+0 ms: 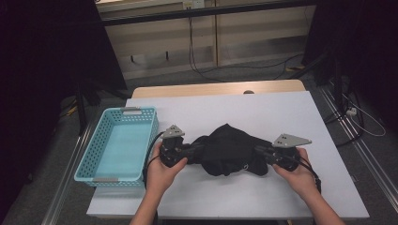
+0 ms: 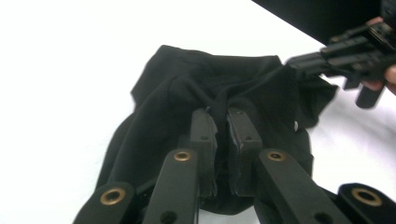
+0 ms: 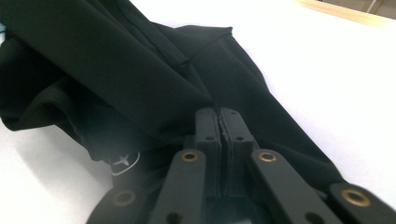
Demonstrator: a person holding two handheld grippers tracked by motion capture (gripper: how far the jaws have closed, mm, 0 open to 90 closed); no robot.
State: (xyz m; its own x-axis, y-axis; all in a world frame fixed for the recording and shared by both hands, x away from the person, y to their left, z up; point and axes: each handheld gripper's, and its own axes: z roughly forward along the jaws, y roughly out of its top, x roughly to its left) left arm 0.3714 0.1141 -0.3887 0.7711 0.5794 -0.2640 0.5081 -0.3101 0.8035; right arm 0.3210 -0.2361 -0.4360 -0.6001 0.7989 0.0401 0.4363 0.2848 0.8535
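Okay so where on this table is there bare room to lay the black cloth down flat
Bare white table lies beyond the black cloth, up to the far edge, and right of the right gripper. The strip along the near edge is narrower. It is crowded between the turquoise basket and the left gripper.
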